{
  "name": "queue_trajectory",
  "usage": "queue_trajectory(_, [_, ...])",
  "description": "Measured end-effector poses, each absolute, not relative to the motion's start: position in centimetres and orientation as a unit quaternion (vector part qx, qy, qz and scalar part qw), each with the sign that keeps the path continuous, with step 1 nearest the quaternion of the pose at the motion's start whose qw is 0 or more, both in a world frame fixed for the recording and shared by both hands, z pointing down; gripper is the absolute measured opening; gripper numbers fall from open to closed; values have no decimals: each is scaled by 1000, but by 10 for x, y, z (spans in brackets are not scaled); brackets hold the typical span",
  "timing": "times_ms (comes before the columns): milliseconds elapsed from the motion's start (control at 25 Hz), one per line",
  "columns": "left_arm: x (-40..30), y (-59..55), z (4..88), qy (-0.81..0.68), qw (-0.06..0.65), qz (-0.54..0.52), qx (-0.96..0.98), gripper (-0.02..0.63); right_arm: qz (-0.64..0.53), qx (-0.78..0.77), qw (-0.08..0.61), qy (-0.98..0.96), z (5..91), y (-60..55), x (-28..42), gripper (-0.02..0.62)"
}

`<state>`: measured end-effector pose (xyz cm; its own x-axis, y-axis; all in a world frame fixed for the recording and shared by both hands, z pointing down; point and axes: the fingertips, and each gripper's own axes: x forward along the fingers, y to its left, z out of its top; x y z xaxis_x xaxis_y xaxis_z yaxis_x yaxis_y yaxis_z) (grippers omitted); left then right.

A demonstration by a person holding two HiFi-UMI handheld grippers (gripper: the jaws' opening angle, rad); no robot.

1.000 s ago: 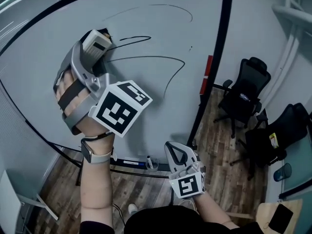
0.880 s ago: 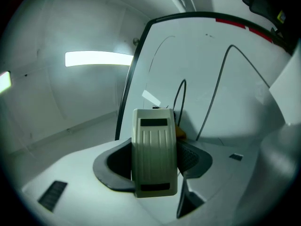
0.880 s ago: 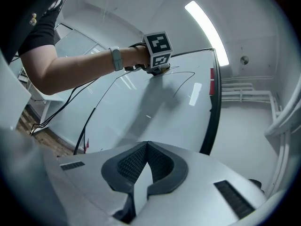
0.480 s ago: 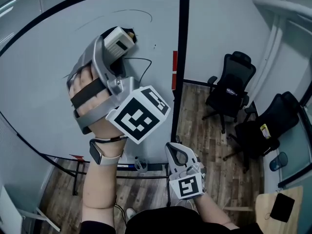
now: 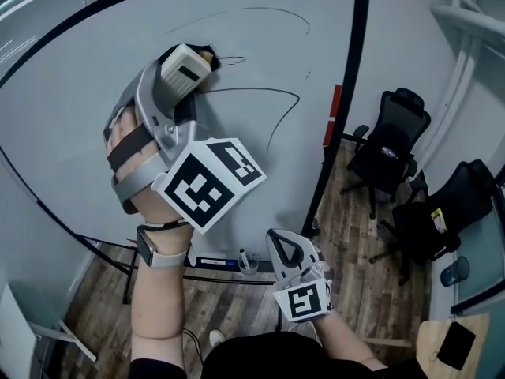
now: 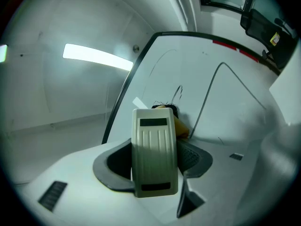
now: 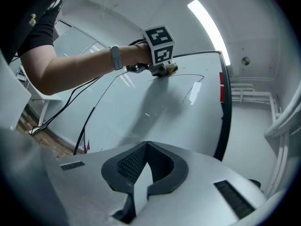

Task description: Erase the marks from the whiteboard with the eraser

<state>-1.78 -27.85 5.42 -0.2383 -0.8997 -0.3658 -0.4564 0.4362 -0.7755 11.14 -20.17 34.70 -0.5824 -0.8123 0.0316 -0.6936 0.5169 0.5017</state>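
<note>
Right gripper [image 7: 146, 147]: held low, close to the person's body, below the bottom edge of the whiteboard [image 5: 71, 101]. Its jaws are closed tip to tip with nothing between them. It is well apart from the board surface.

Tray [image 5: 225, 264]: runs along the board's bottom edge and carries small items too small to identify.

Left gripper [image 6: 155, 159]: raised on an outstretched arm with a watch [image 5: 162, 251] on the wrist. Its jaws are clamped on the eraser [image 5: 186, 65], one on each long side.

Eraser: cream ribbed back facing the person, with a yellow layer and a dark pad at the far end. That end is pressed against the whiteboard, near the top edge and left of centre.

Marks: a short looped line [image 5: 229, 59] starts right at the eraser. A long curved line [image 5: 286, 109] runs right from just below it, then bends down toward the bottom edge. A faint arc [image 5: 268, 10] sits near the top edge.

Red strip [image 5: 333, 117]: on the board's right-hand black frame.

Office chairs [image 5: 390, 144]: black, on the wood floor beyond the board's right edge.
</note>
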Motion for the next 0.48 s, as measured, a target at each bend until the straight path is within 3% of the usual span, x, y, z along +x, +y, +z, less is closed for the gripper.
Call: queue_trajectory(480, [-162, -289, 120, 775, 338, -310, -434, 261, -225, 369, 139, -891, 360, -203, 4, 26])
